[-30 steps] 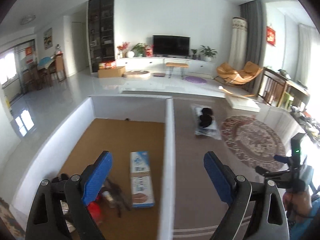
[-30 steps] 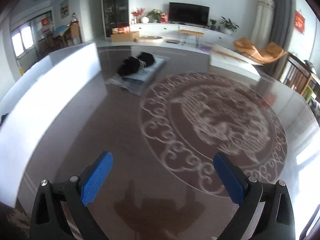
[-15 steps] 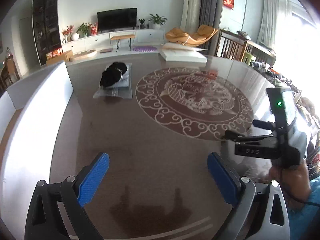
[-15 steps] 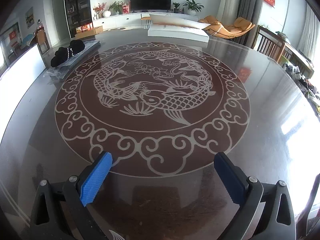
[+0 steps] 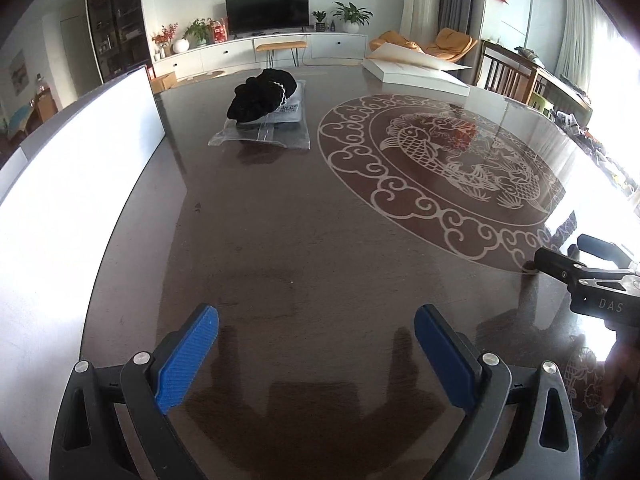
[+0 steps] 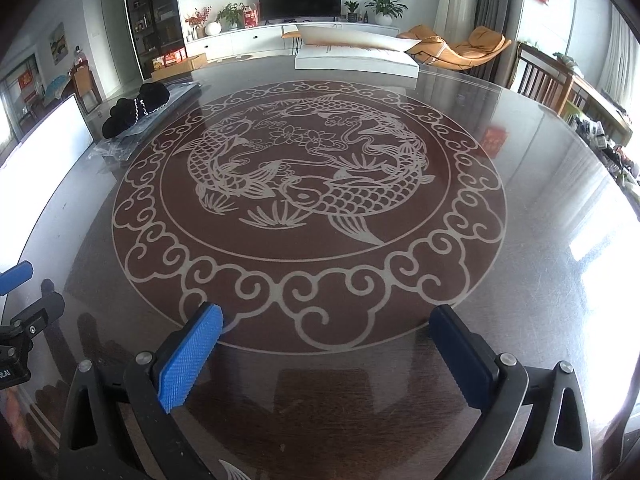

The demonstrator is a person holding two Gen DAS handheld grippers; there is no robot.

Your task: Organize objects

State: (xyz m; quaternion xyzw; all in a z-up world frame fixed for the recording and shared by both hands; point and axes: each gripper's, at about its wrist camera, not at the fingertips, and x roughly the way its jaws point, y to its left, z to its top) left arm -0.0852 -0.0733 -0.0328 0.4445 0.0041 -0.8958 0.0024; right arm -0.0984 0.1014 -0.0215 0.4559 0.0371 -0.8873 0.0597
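Observation:
A black frilly fabric bundle [image 5: 262, 94] [image 6: 136, 108] lies on a clear plastic bag [image 5: 288, 130] [image 6: 132, 142] at the far left of the dark glossy table [image 5: 300, 240]. My left gripper [image 5: 316, 314] hangs open over bare tabletop, well short of the bundle, with nothing between its blue pads. My right gripper [image 6: 326, 311] is open too, empty, at the near rim of the koi medallion [image 6: 304, 176]. Each gripper shows at the edge of the other's view: the right gripper [image 5: 592, 276] and the left gripper [image 6: 16, 320].
A tall white box wall [image 5: 72, 160] [image 6: 48, 132] runs along the table's left side. A flat white box [image 5: 416, 74] [image 6: 356, 60] lies at the far edge. Chairs and a cluttered sideboard stand beyond the right edge.
The left view swung right, off the white box and its contents, then sank closer to the tabletop. The right view swung onto the koi medallion and then held still.

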